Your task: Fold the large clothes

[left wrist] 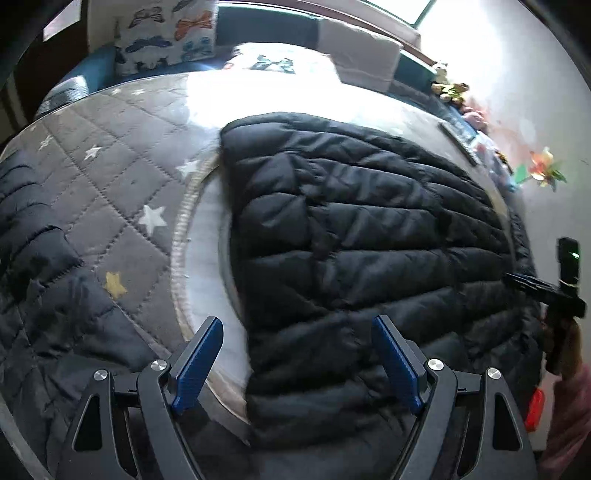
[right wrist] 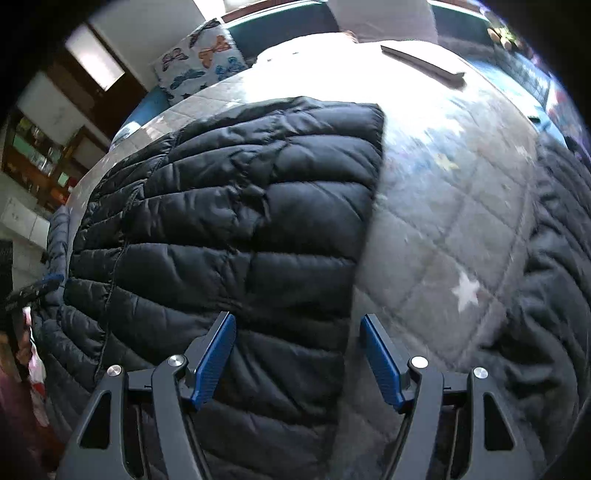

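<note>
A black quilted puffer jacket (left wrist: 351,229) lies flat on a grey star-patterned quilt (left wrist: 122,177). My left gripper (left wrist: 297,321) hovers open over the jacket's near left edge; that edge runs between the blue pads (left wrist: 195,365), which press on nothing. In the right wrist view the same jacket (right wrist: 229,229) fills the left half. My right gripper (right wrist: 298,316) is open above the jacket's near right edge, with cloth and bare quilt (right wrist: 443,229) showing between its fingers. Each gripper also shows at the other view's rim: the right gripper (left wrist: 546,291) in a hand, the left gripper (right wrist: 33,291) at the far left.
More dark quilted cloth lies left of the jacket (left wrist: 44,266) and right of it (right wrist: 554,240). A butterfly pillow (left wrist: 166,33) and a white cushion (left wrist: 362,51) stand at the bed's head. A flat dark slab (right wrist: 424,62) rests on the quilt. Toys (left wrist: 450,88) line the wall.
</note>
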The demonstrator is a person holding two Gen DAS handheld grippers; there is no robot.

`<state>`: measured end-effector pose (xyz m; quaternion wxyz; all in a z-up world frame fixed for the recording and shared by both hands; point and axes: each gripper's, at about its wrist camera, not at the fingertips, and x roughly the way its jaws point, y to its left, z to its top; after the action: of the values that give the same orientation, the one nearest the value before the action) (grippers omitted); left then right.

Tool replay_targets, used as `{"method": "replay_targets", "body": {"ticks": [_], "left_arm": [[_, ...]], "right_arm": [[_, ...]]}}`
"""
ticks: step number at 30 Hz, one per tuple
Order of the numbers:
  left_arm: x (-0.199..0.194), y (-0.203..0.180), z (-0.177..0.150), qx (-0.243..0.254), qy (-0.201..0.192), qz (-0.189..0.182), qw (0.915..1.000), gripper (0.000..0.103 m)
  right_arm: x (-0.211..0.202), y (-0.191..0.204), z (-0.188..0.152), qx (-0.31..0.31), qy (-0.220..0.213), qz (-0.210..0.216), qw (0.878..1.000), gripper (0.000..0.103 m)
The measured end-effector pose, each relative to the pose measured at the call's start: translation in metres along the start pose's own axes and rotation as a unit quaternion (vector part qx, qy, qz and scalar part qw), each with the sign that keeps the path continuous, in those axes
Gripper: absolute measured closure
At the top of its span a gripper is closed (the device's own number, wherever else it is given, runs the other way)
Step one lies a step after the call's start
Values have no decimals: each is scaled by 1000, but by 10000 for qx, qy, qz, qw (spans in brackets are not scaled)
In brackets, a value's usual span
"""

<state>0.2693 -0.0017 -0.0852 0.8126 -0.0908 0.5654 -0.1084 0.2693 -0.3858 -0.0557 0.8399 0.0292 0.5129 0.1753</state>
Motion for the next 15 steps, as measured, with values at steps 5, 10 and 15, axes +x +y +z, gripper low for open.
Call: {"method": "replay_targets", "body": {"ticks": [5, 10, 15], "left_arm": [[28, 13, 4, -366, 298, -305, 9984, 17], [33, 2, 7, -179, 89, -150, 9997, 49], [20, 1, -1, -287, -388, 104, 9988, 76]], "right_arm": [[5, 7, 5, -277, -140, -95, 9995, 27], [5, 12, 9, -415, -235, -212, 9986, 48], [-4, 37, 16, -682, -462, -738, 9939, 84]]}}
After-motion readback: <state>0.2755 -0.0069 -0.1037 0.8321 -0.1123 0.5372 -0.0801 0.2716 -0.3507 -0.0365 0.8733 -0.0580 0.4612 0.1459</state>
